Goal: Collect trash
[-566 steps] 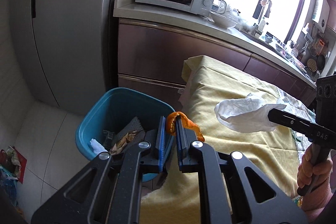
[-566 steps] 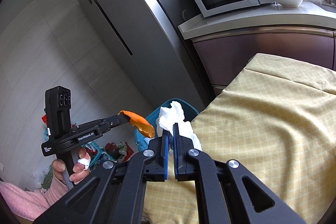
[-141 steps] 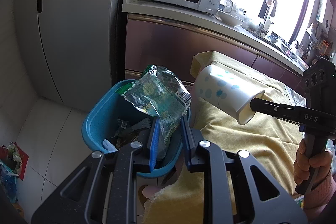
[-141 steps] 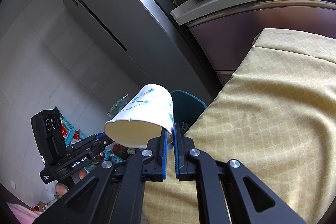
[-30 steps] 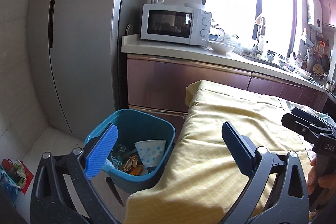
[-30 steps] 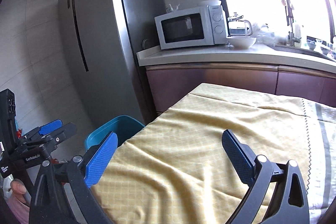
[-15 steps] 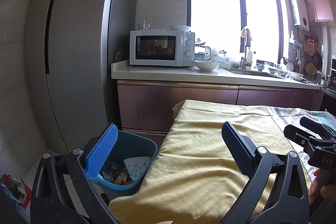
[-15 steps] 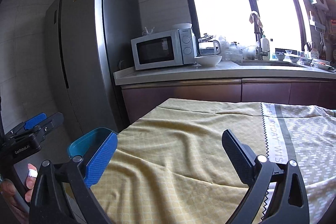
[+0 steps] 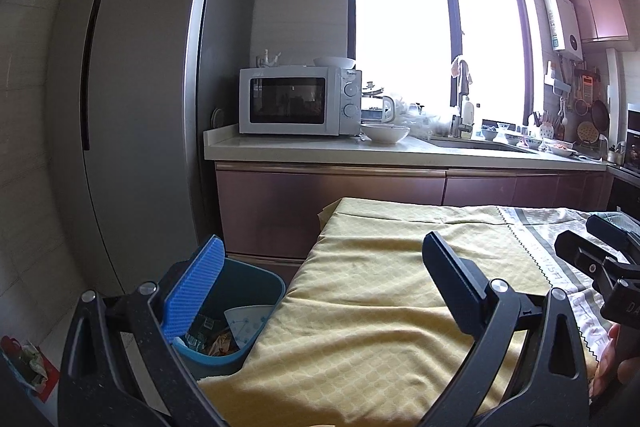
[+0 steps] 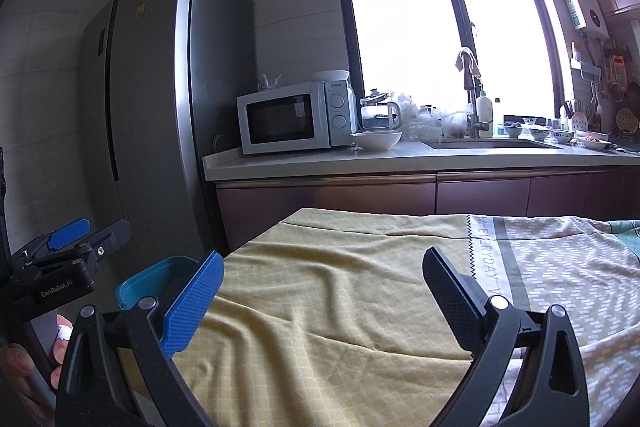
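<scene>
The bin [image 9: 256, 283] beside the cloth-covered surface [image 9: 380, 307] is partly hidden by the left gripper [image 9: 320, 279]; a cup [image 9: 246, 325] and wrappers are made out inside, the rest unclear. Fingers of both the left gripper and the right gripper [image 10: 320, 291] are spread wide, nothing held or touched.

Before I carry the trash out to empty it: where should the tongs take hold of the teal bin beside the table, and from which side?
Grip the teal bin by its thin top rim, coming from above on the side away from the table. The rim is the only narrow edge, and the yellow tablecloth hangs against its table side. The left tongs are open and empty.
</scene>
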A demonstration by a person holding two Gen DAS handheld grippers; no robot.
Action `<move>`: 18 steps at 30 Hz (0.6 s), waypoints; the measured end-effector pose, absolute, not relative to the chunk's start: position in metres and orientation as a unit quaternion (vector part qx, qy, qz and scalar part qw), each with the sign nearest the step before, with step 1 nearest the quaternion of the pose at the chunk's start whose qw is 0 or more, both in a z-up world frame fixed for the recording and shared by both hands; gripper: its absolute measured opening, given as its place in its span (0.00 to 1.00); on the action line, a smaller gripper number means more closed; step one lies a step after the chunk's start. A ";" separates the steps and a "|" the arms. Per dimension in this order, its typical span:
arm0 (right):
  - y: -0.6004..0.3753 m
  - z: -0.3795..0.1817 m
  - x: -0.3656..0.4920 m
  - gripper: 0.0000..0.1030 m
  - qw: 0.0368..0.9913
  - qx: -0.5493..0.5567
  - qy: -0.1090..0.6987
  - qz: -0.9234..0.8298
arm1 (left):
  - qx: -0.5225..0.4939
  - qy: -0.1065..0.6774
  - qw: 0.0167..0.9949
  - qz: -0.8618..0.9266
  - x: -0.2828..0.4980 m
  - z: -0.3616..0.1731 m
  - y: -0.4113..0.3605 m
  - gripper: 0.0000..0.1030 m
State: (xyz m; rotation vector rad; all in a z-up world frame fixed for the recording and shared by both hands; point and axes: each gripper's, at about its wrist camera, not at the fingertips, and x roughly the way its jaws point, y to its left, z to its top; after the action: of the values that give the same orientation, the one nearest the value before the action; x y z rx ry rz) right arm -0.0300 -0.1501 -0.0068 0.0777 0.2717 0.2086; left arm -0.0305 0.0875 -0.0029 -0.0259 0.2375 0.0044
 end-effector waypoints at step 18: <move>-0.160 -0.006 -0.030 0.94 0.986 0.044 0.133 0.088 | -0.008 0.114 0.993 0.007 -0.031 -0.005 0.083 0.95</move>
State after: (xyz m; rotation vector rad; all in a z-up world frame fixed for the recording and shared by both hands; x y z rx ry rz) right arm -0.0305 -0.1596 -0.0063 0.0884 0.2665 0.1759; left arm -0.0309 0.0834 -0.0047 -0.0166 0.2280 0.0147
